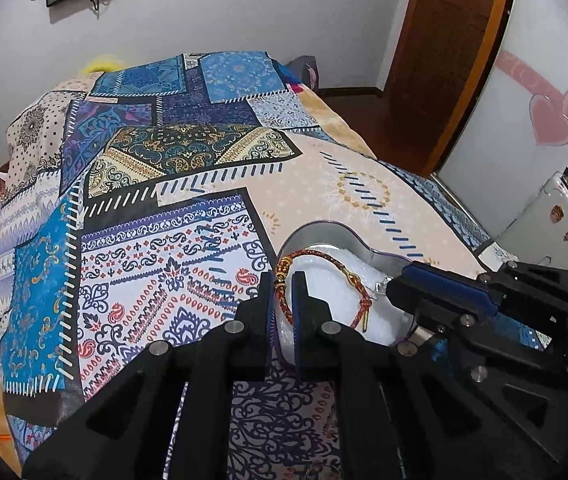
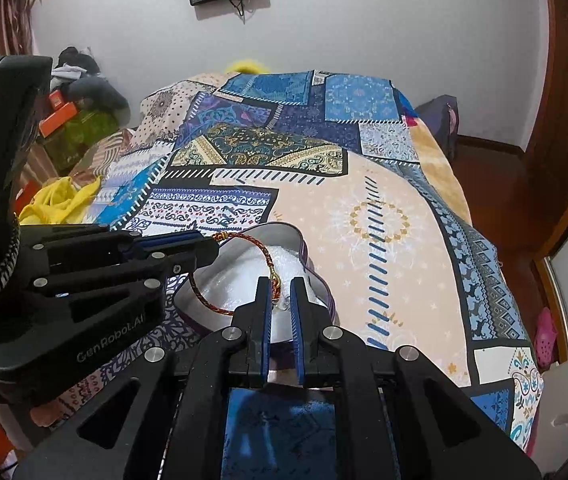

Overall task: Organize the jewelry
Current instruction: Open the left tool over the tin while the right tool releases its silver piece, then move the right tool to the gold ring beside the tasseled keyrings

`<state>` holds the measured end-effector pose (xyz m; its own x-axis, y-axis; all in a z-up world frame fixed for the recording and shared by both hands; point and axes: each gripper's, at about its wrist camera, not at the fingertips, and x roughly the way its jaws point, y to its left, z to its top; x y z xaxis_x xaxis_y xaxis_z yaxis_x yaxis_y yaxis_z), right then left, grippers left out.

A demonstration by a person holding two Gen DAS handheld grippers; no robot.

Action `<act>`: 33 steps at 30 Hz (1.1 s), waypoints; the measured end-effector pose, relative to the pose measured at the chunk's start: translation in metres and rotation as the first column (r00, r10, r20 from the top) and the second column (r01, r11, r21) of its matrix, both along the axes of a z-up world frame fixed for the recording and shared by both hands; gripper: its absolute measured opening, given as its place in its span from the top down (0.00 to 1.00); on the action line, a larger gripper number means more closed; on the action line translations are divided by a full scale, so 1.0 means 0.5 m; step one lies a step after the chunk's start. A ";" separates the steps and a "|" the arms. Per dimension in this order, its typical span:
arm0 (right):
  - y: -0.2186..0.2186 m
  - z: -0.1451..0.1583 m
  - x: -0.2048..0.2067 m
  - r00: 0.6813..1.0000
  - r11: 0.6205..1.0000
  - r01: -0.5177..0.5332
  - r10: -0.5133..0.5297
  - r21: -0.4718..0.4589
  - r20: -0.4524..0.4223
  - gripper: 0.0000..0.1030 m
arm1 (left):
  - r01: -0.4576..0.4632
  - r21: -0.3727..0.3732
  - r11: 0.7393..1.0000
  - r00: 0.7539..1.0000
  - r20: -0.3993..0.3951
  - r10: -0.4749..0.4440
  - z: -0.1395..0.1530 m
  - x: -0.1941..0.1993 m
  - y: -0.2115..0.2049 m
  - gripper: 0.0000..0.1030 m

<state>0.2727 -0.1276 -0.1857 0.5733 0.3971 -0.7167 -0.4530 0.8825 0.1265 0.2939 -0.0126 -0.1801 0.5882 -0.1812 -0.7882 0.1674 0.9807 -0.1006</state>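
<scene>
two grippers meet over one bed (image 1: pixel 212 184), and you're working at its near end. the bed is the biggest thing here, spread with a patchwork cover of blue, cream and paisley panels. on that cover, close to you, sits a heart-shaped tin (image 1: pixel 380 258) with a white foam lining, its metal wall showing around the rim.

your left gripper (image 1: pixel 284 300) comes in over the tin's left edge, its fingers nearly pressed together and pinching the red-and-gold braided bracelet (image 1: pixel 316 258) at its beaded part. your right gripper (image 2: pixel 281 300) reaches in from the other side, fingers likewise almost together, nipping the bracelet's thin end by the small clasp (image 2: pixel 275 280).

the bracelet arcs between the two grips, looping above the white foam inside the tin; whether it touches the foam, you cannot tell from here.
</scene>
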 end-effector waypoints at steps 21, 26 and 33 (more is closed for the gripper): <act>-0.035 0.095 -0.071 0.992 0.999 0.037 -0.039 0.019 0.119 0.71 | -0.042 -0.019 0.999 0.993 0.108 0.044 0.111 -0.105 0.037 0.61; -0.038 0.116 -0.096 0.988 0.999 0.038 -0.041 0.020 0.149 0.69 | -0.049 -0.017 0.999 0.989 0.135 0.051 0.138 -0.145 0.045 0.59; -0.039 0.133 -0.134 0.981 0.999 0.042 -0.044 0.016 0.190 0.59 | -0.062 -0.004 0.998 0.983 0.173 0.062 0.159 -0.206 0.053 0.49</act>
<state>0.2059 -0.1471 -0.1193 0.7155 0.3769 -0.5882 -0.4315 0.9006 0.0523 0.1907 0.0137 -0.1006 0.7255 -0.1395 -0.6739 0.1214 0.9898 -0.0741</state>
